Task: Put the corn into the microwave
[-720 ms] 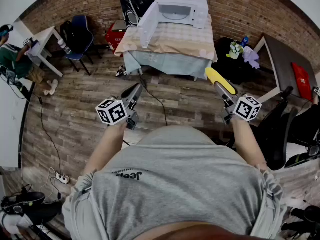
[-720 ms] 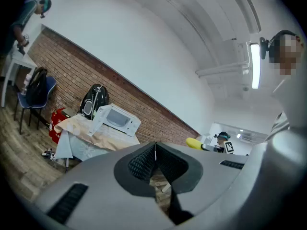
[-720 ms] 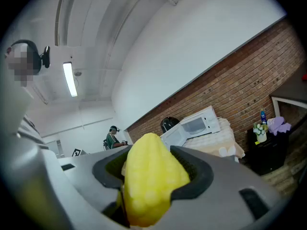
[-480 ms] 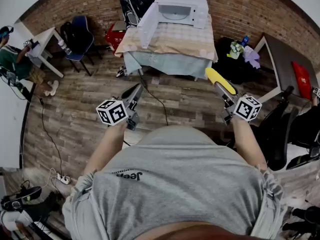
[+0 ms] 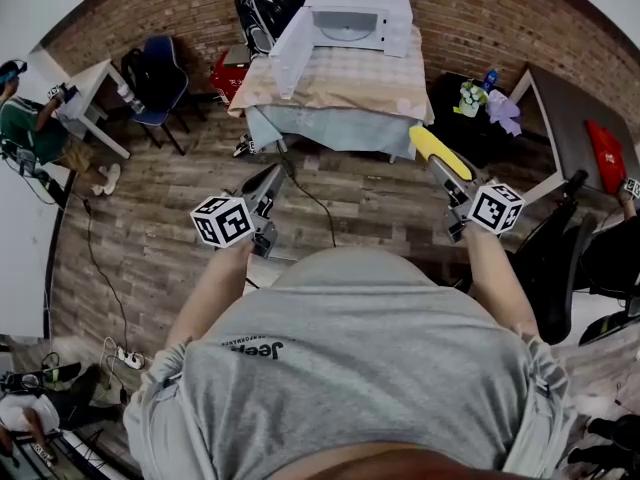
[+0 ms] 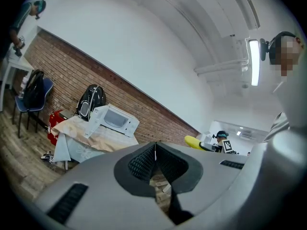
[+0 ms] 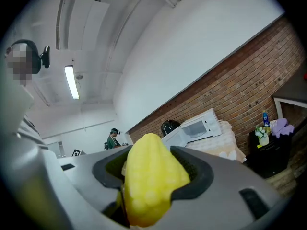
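A yellow corn cob (image 5: 436, 154) sticks out ahead of my right gripper (image 5: 450, 180), which is shut on it; in the right gripper view the corn (image 7: 152, 176) fills the space between the jaws. The white microwave (image 5: 352, 20) stands on a cloth-covered table (image 5: 340, 93) at the far side of the room, its door (image 5: 291, 46) swung open to the left. The microwave (image 7: 194, 127) also shows in the right gripper view, and the microwave (image 6: 114, 120) in the left gripper view. My left gripper (image 5: 263, 196) is shut with nothing in it, its jaws meeting at a thin seam.
A wood-plank floor lies between me and the table. A black bag (image 5: 268, 4) and a red box (image 5: 228, 71) sit left of the table, a blue chair (image 5: 158, 73) further left. A dark desk (image 5: 575, 128) with flowers (image 5: 470, 98) stands right. A seated person (image 5: 25, 123) is far left.
The table and microwave have shifted slightly up and nearer in the head view. Both grippers keep their pose, the corn still held.
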